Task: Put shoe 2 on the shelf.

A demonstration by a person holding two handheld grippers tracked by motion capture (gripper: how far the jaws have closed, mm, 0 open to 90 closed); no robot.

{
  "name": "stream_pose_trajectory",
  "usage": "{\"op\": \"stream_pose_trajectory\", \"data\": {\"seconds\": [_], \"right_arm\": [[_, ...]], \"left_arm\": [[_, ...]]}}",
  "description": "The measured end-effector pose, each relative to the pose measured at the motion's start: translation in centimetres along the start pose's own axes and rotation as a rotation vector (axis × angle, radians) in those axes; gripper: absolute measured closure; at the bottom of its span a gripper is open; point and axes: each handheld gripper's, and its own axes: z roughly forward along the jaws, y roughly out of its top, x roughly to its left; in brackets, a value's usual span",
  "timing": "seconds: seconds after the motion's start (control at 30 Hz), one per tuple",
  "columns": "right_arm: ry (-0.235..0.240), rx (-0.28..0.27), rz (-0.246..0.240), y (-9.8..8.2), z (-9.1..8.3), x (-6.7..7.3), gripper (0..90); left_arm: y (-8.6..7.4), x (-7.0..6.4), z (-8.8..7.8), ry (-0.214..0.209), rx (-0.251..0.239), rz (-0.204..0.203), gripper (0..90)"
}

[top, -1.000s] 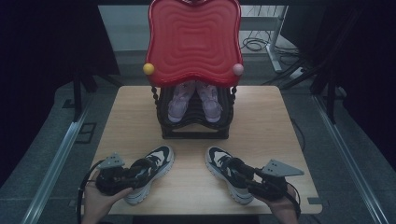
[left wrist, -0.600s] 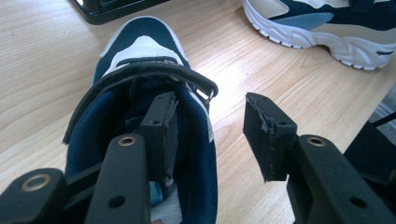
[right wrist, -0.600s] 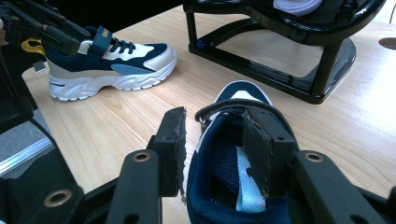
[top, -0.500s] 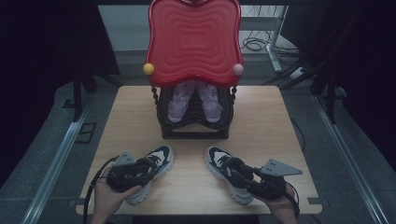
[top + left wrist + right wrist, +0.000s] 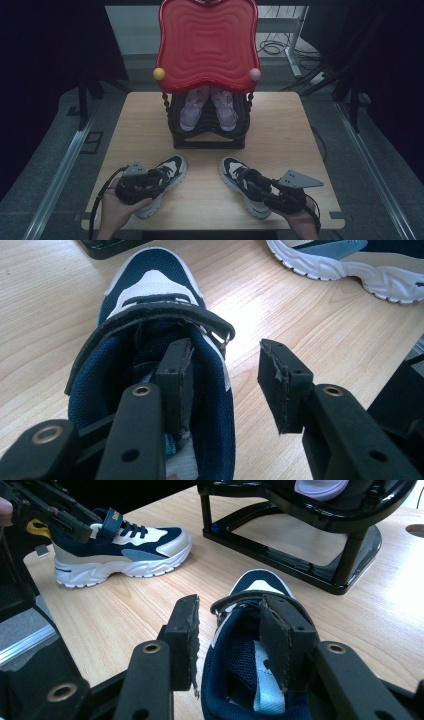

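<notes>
Left tongs (image 5: 225, 370) first: their jaws have just been closing, yet they stand apart, one jaw down inside the left sneaker (image 5: 150, 295) and the other outside it over bare wood. The collar's side wall sits in the gap and the outer pad is clear of it. Over to the right tongs (image 5: 227, 625), which are parted the same way: one jaw sits in the mouth of the right sneaker (image 5: 260, 582) and the other just beside the collar on the outside. There is slack between the inner pad and the wall, so nothing is pinched. From the high view, the left tongs (image 5: 150, 180) come in from the left hand (image 5: 117, 210) at 7 o'clock on the tabletop (image 5: 280, 130), and the left sneaker (image 5: 175, 165) lies there with its toe towards 1 o'clock. The right tongs (image 5: 250, 180) reach in from the right hand (image 5: 305, 222) at 5 o'clock, and the right sneaker (image 5: 232, 170) has its toe towards 11 o'clock. The two navy-and-white sneakers lie well apart with bare wood between them. At 12 o'clock stands a black rack (image 5: 207, 142) holding a pair of lilac shoes (image 5: 192, 112). A wavy red panel (image 5: 207, 45) rises above it, with a yellow ball (image 5: 159, 74) at its lower left corner and a pink ball (image 5: 255, 74) at its lower right.
</notes>
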Motion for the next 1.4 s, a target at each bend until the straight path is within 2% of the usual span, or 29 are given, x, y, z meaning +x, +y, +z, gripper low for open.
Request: {"op": "stream_pose_trajectory", "data": {"seconds": [0.13,0.27,0.47,0.57,0.7,0.8,0.93,1.07,1.23,1.4], "right_arm": [[-0.002,0.013,-0.010,0.1,0.3,0.1,59.7],[-0.017,0.003,-0.003,0.2,0.0,-0.4,59.9],[-0.056,-0.019,0.013,1.0,-1.0,-1.7,58.9],[-0.074,-0.005,0.022,1.1,-1.0,-2.6,58.6],[-0.053,0.026,0.023,1.3,-0.2,-3.5,58.4],[-0.038,0.040,0.023,1.6,0.4,-4.0,58.1],[-0.016,0.057,0.018,1.8,1.0,-4.4,57.6],[0.004,0.084,0.007,1.9,1.5,-4.7,56.6],[0.021,0.124,0.024,1.7,2.3,-5.5,55.4],[0.053,0.169,0.025,1.4,3.0,-5.6,55.1]], "left_arm": [[-0.1,0.2,-0.3,-0.015,-0.003,-0.002,57.3],[-0.2,0.9,-1.6,-0.013,-0.045,-0.029,56.8],[-0.6,2.2,-3.6,0.040,-0.078,-0.060,55.0],[-0.6,3.1,-4.1,0.072,-0.079,-0.073,54.6],[-0.4,4.4,-3.5,0.055,-0.046,-0.078,54.5],[-0.1,4.7,-2.7,0.037,-0.017,-0.061,54.9],[0.1,5.4,-1.8,0.035,0.028,-0.062,55.3],[0.1,5.5,-1.3,0.014,0.047,-0.054,56.1],[0.2,5.8,-0.6,0.022,0.077,-0.048,59.3],[0.2,6.1,-0.2,0.017,0.080,-0.053,61.7]]}}
